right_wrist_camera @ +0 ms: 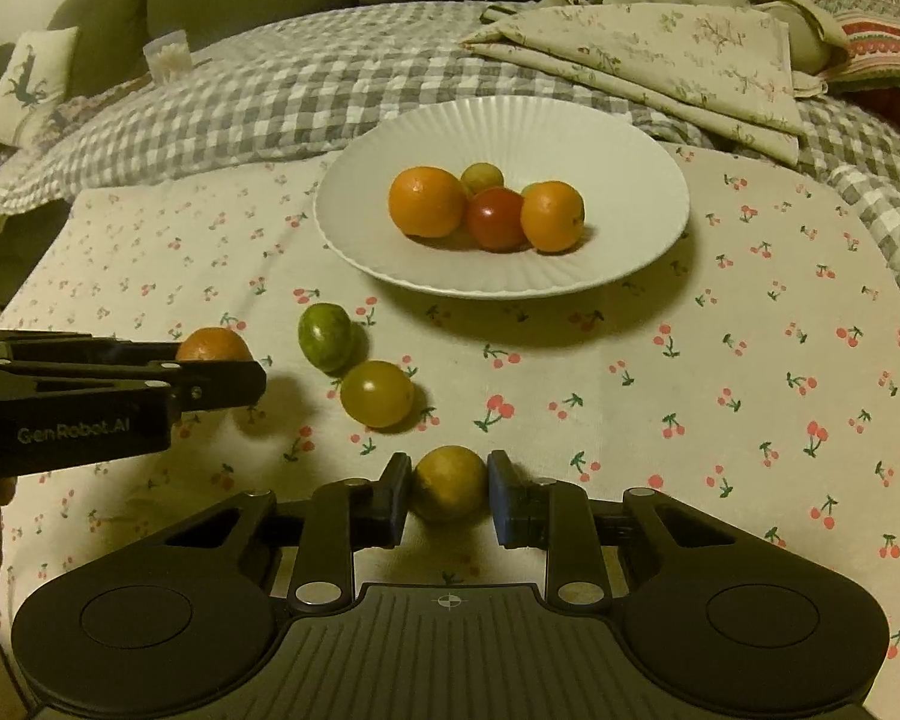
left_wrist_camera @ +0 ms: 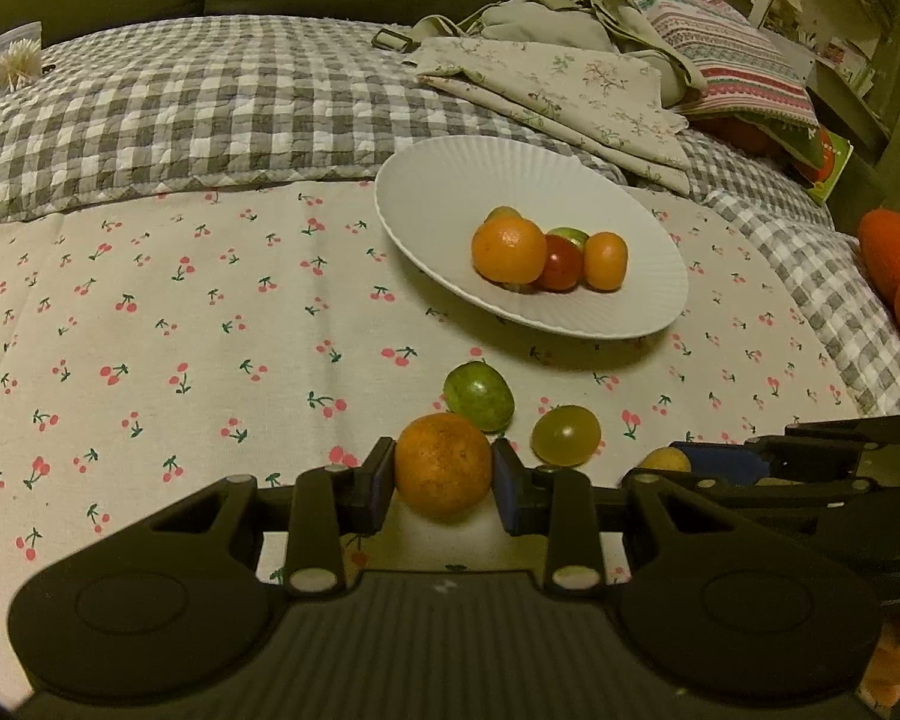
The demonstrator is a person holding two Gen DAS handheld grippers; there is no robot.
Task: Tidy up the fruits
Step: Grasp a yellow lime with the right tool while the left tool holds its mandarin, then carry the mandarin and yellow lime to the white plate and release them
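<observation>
We judge the job a little past halfway. The white plate (right_wrist_camera: 360,240) already carries two oranges, a red tomato (right_wrist_camera: 497,219) and at least one greenish fruit behind them. Four fruits are off it on the cherry-print cloth (right_wrist_camera: 720,390). Our left gripper (left_wrist_camera: 444,477) is clamped on an orange (left_wrist_camera: 443,464), and our right gripper (right_wrist_camera: 447,489) has closed on a small yellow fruit (right_wrist_camera: 448,483) — both low, near the cloth. A green fruit (right_wrist_camera: 325,336) and a yellowish grape-like fruit (right_wrist_camera: 377,393) lie loose, touching or nearly so, between the grippers and the plate — slightly in the left one's path. Folded linens (right_wrist_camera: 660,60) sit beyond the plate, out of the way.
</observation>
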